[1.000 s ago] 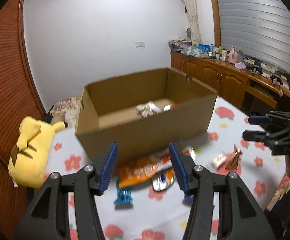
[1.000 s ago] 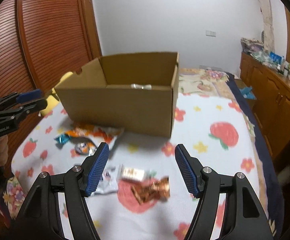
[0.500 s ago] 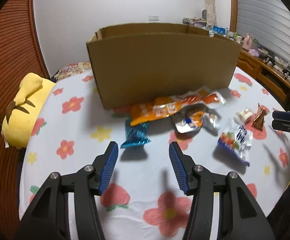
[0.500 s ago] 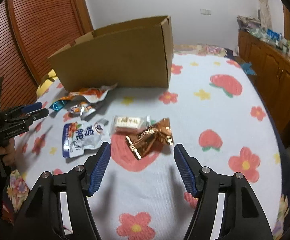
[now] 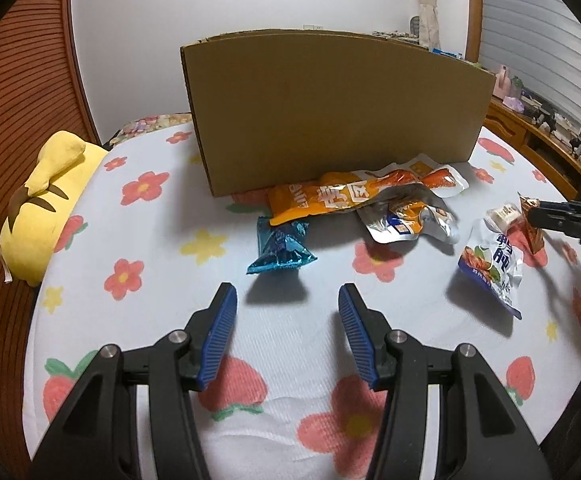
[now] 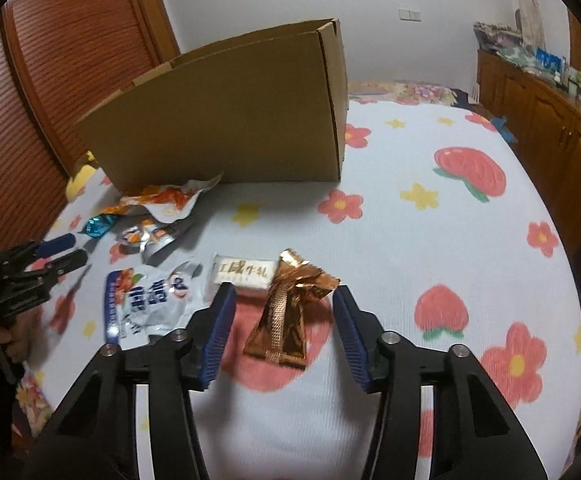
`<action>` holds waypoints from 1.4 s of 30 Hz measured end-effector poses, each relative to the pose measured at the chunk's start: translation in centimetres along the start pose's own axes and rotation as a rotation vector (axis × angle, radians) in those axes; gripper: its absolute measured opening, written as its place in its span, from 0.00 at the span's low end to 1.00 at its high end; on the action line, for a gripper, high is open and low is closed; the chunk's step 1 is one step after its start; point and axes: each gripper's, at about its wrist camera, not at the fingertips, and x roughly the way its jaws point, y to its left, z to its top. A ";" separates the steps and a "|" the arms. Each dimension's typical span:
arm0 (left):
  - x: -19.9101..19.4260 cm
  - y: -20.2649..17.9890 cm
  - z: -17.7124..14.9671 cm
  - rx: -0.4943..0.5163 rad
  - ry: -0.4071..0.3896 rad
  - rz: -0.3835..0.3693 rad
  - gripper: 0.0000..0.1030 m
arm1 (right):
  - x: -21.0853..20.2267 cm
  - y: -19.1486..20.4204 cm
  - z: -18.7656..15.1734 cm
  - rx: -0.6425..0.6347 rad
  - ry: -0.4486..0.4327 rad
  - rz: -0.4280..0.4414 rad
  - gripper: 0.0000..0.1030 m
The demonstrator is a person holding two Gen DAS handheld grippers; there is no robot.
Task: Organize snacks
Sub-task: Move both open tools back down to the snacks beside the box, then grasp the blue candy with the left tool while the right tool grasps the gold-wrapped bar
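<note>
- Your right gripper point(image 6: 282, 300) hangs low over the flowered bedspread point(image 6: 430, 248) with the copper foil wrapper point(image 6: 286, 312) lying between its blue pads point(image 6: 220, 332). The jaws have just been closing, but the pads stand clear of the foil on both sides, so nothing is gripped.
- Just beyond that wrapper, touching its upper edge, lies a small white candy packet point(image 6: 242, 274), and to its left a white-and-blue pouch point(image 6: 146, 300) overlaps your left pad's side of the view.
- Your left gripper point(image 5: 286, 300) is parted over bare cloth with nothing between its pads; the blue foil snack point(image 5: 280, 250) lies just ahead of its tips, apart from them.
- Behind the blue snack, a long orange packet point(image 5: 354, 196) leans against the foot of the cardboard box point(image 5: 330, 112), and a silver crumpled pouch point(image 5: 410, 222) lies against the orange one.
- From the left camera, the right gripper's tips appear at the far right edge beside the copper wrapper; that corner is too distorted to tell whether they touch it.
- The box stands upright on the bed, its inside hidden from both cameras.
- A yellow plush toy point(image 5: 46, 204) lies at the bed's left edge.
</note>
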 end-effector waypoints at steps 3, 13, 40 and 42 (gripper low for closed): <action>0.0 0.1 0.0 -0.005 -0.001 -0.005 0.52 | 0.5 0.2 -0.2 -0.024 0.000 -0.036 0.28; 0.2 0.4 0.1 -0.024 0.004 -0.009 0.52 | 0.9 0.4 -0.8 -0.056 -0.009 -0.080 0.23; 3.9 0.2 3.4 0.015 0.096 -0.005 0.28 | 0.9 0.3 -1.0 -0.054 -0.020 -0.080 0.23; 3.6 0.1 3.2 0.018 0.097 0.004 0.26 | 0.9 0.3 -1.0 -0.054 -0.020 -0.080 0.23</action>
